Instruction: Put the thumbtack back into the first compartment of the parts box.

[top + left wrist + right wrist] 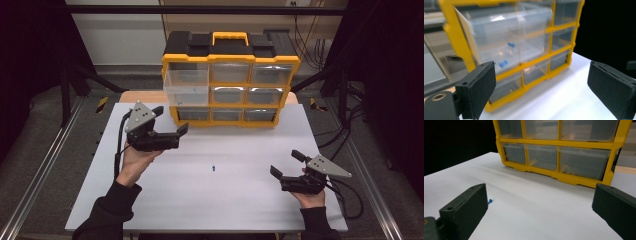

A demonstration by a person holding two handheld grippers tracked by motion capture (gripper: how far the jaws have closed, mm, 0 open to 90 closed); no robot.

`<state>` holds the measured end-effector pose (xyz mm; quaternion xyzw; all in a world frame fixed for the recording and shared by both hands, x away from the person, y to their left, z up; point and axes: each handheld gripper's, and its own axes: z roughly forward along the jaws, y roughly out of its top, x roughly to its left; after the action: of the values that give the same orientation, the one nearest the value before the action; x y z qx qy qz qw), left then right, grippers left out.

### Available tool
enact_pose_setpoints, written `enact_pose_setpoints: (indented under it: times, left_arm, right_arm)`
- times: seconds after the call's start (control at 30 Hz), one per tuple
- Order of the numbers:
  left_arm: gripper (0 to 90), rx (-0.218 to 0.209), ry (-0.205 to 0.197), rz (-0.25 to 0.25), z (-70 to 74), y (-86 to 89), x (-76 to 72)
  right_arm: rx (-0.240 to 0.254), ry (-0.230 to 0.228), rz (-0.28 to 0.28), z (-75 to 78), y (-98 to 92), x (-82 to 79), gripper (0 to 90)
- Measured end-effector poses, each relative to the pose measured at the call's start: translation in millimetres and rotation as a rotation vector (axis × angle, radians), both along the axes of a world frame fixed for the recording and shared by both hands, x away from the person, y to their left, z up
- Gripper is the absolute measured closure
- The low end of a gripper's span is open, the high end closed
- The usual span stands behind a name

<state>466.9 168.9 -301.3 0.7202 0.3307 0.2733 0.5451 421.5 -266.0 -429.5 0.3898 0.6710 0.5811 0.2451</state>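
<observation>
table (150, 200): white, cabinet at far edge
cabinet (231, 80): yellow frame, 3x3 clear drawers, faces me
drawer (186, 87): mid-left, pulled out toward me, long axis front-back; blue bits inside
progress: drawer open; blue pin (213, 168) on table mid, prob. goes in next
pin axis: too small to tell
left gripper (172, 125): near drawer, jaws wide, empty
right gripper (286, 163): jaws apart, empty

The drawer cabinet (230, 80) stands at the table's (165, 200) far edge, 1 drawer (186, 86) pulled out at its left, a small pin (213, 168) mid-table before it.
</observation>
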Motion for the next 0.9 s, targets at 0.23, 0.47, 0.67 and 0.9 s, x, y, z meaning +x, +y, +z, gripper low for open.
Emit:
enact_pose_setpoints:
  times: [0.23, 0.47, 0.67, 0.9]
  left_arm:
    - [7.8, -0.023, 0.073, -0.028, -41.7, -11.5, 0.3]
    - [7.5, -0.008, 0.124, -0.035, -73.4, -24.5, 2.8]
    - [7.3, 0.031, 0.167, -0.046, -95.1, -41.2, 6.4]
    - [7.2, 0.093, 0.23, -0.054, -120.6, -61.5, 12.1]
  right_arm:
    - [-0.017, -0.004, -0.004, -0.5, -0.6, 0.7, 1.3]
    - [-0.022, -0.009, -0.002, -1.0, -0.2, 0.9, 1.3]
    - [-0.022, -0.002, -0.002, -1.2, 0.3, 0.8, 1.3]
    - [-0.024, -0.009, -0.003, -0.9, -0.4, 0.8, 1.3]
